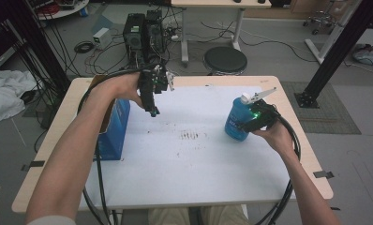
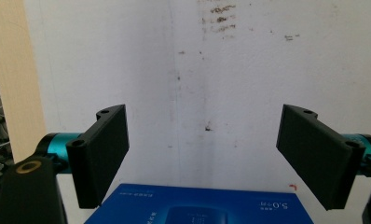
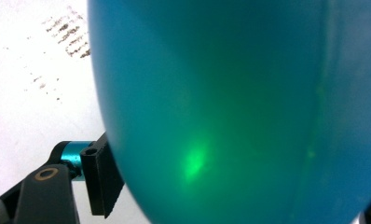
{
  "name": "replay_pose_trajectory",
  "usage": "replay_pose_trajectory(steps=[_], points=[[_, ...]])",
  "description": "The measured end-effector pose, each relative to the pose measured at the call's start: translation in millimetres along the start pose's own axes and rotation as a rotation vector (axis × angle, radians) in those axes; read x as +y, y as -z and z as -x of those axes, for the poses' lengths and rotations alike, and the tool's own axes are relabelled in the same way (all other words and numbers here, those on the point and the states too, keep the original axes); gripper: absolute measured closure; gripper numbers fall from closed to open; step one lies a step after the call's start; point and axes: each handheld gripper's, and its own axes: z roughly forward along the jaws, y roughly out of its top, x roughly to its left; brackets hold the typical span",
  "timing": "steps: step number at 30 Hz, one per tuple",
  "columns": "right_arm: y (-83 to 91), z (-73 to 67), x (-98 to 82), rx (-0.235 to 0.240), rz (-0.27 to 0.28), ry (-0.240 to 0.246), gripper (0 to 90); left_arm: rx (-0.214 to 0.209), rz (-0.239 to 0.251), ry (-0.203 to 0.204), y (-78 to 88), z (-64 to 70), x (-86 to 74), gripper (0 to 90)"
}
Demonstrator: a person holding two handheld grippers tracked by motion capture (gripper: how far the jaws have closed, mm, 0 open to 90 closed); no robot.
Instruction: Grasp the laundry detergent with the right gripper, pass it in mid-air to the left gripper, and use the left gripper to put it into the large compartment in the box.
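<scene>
A blue bottle with a white cap stands upright on the white sheet at the right. My right gripper reaches it from the right side, jaws around its lower body. In the right gripper view the bottle is very close, and the left pad lies against its side; the other pad is hidden at the corner. My left gripper hangs open, pointing down, above the sheet's far left part. A blue box stands just left of it. In the left gripper view the box top lies below the wide-apart jaws, nothing between them.
A white sheet with dark smudges covers most of the wooden table. Cables trail from both grippers over the near edge. Beyond the far edge stand a round stool and computer cases.
</scene>
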Motion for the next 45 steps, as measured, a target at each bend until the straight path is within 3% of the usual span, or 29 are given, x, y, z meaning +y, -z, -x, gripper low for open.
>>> replay_pose_trajectory(steps=[4, 6, 45], points=[[-1.6, 0.1, -0.7, 0.001, 0.008, -0.007, 19.5, -0.001, 0.0, 0.001, -0.2, -0.1, -0.9, 17.0], [-1.9, 0.2, -1.1, 0.003, 0.011, -0.003, 24.4, 0.0, 0.0, 0.004, -0.4, -0.1, -1.5, 16.9], [-8.9, 4.4, -2.1, 0.018, 0.051, -0.023, 30.7, -0.005, 0.005, 0.004, -3.3, -0.2, -0.8, 17.0]])
